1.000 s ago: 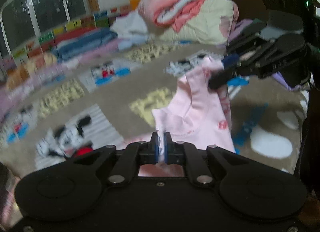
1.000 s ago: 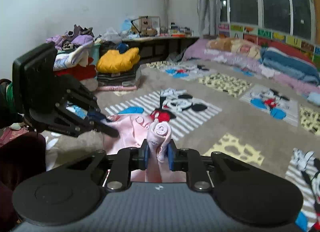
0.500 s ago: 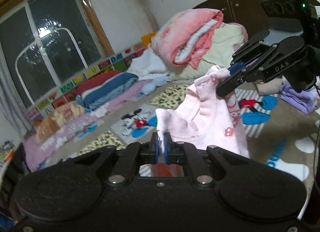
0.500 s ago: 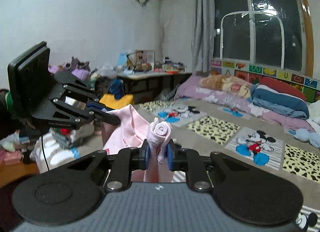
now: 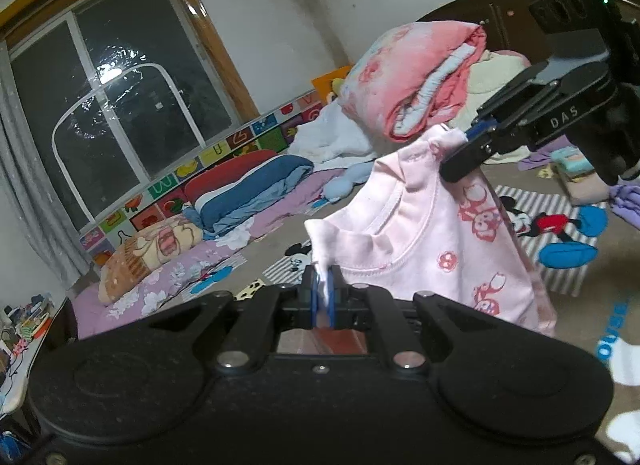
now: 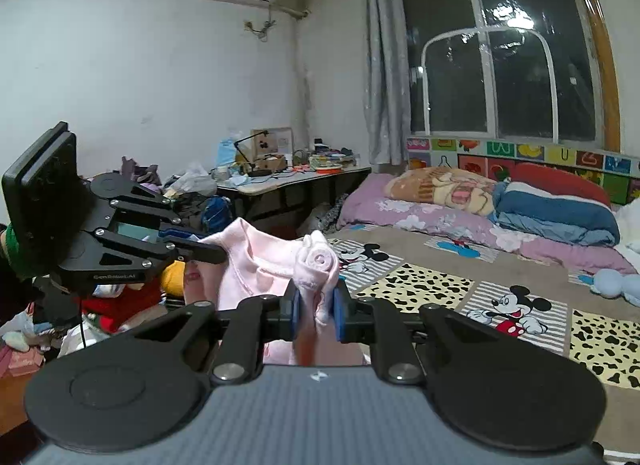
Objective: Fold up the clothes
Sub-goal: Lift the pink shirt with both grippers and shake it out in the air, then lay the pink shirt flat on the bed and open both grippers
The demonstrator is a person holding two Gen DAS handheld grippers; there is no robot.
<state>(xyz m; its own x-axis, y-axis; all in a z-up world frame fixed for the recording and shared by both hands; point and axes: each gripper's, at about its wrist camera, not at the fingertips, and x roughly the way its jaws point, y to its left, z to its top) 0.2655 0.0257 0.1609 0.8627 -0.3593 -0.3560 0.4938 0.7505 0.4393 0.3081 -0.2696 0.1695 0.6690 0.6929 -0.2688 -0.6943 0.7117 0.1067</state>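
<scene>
A small pink shirt point(image 5: 440, 249) with red cartoon prints hangs in the air between both grippers, neckline up. My left gripper point(image 5: 323, 299) is shut on a thin fold at one shoulder. My right gripper point(image 6: 316, 305) is shut on a bunched roll of the other shoulder point(image 6: 316, 265). In the left wrist view the right gripper point(image 5: 460, 157) reaches in from the right and pinches the shirt's upper corner. In the right wrist view the left gripper point(image 6: 216, 253) comes in from the left and holds the pink shirt point(image 6: 256, 261). The shirt's lower part is hidden behind the gripper bodies.
Below lies a bed cover point(image 6: 420, 285) with cartoon mouse patches. Folded quilts point(image 5: 420, 73) are piled at one end, rolled bedding point(image 6: 552, 205) lies under the window. A cluttered desk point(image 6: 292, 177) and heaps of clothes point(image 6: 120, 297) stand by the wall.
Both grippers rose together and lifted the pink shirt off the bed cover. The views tilted up from the bed surface toward the window and walls. Both grips stayed shut.
</scene>
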